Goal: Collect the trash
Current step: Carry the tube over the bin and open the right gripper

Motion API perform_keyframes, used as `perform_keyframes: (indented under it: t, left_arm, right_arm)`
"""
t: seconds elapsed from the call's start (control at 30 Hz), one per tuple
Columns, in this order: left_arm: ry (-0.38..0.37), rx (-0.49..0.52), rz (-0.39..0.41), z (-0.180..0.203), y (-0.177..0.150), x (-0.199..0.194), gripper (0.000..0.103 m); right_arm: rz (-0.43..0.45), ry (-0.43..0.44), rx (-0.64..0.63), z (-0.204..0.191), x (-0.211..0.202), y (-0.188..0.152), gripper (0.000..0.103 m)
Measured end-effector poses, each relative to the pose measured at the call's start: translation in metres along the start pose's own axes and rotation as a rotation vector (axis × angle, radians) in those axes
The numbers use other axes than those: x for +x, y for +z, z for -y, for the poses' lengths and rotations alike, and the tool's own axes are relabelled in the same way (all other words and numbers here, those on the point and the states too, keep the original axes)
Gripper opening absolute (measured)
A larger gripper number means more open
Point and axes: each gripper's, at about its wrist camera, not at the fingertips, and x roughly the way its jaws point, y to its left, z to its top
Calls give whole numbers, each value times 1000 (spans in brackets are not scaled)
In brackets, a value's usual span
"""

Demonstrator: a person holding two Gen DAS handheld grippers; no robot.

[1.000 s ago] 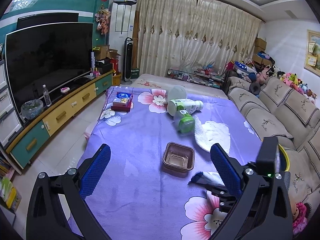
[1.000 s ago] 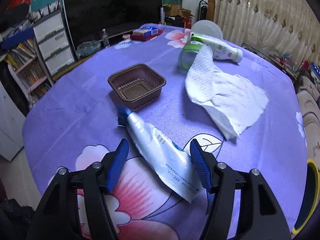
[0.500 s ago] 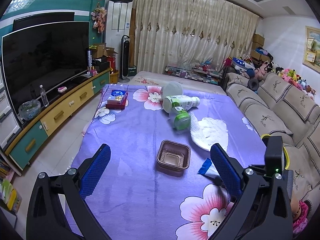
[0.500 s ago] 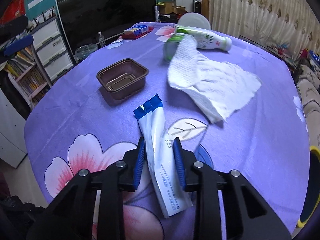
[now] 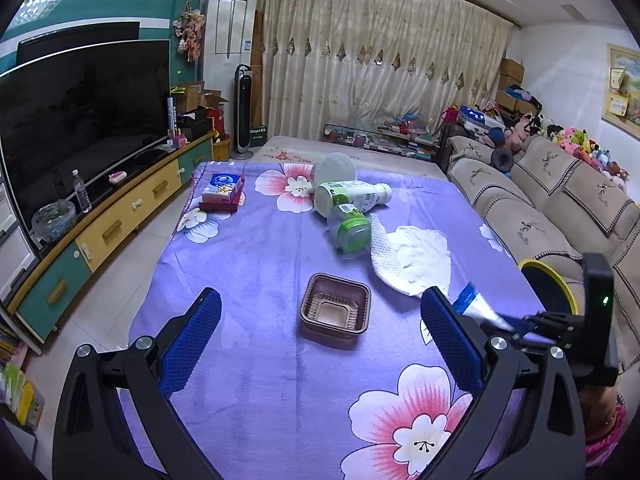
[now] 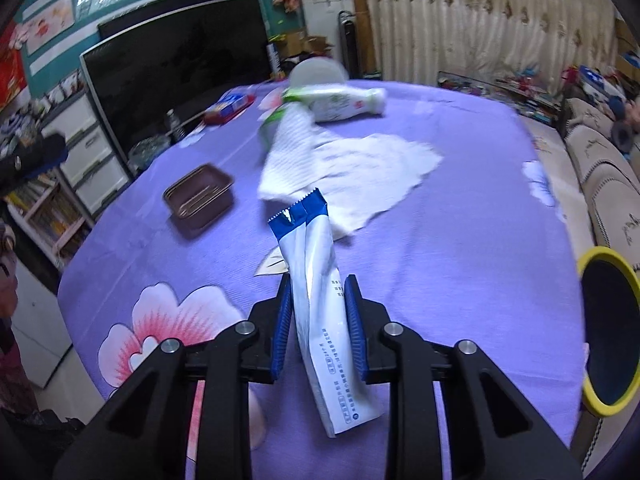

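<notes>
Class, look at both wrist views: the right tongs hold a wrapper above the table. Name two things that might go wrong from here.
1. The right tongs pinch the blue-and-white wrapper only across its middle; the slick, limp foil might slip out.
2. The wrapper's free end hangs close over the paper towel, so a low sweep might snag it and nudge the green-capped bottle it leans on.

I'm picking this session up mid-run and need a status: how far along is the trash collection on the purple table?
Nothing looks collected yet. In hand: the right gripper has closed on the blue-and-white wrapper; the left gripper is open and empty. Left on the table: the brown tray, white paper towel, two lying bottles and a round white lid. A yellow-rimmed bin sits alongside.
</notes>
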Motion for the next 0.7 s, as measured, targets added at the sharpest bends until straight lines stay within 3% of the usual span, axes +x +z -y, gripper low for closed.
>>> perform_keyframes:
  t: [0.2, 0.7]
  left_arm:
    - [-17, 19, -16, 11, 0, 11, 98]
    - [-51, 68, -61, 46, 4, 43, 98]
  right_arm:
    - [34, -79, 98, 49, -16, 0, 25]
    - [50, -373, 350, 207, -45, -21, 25]
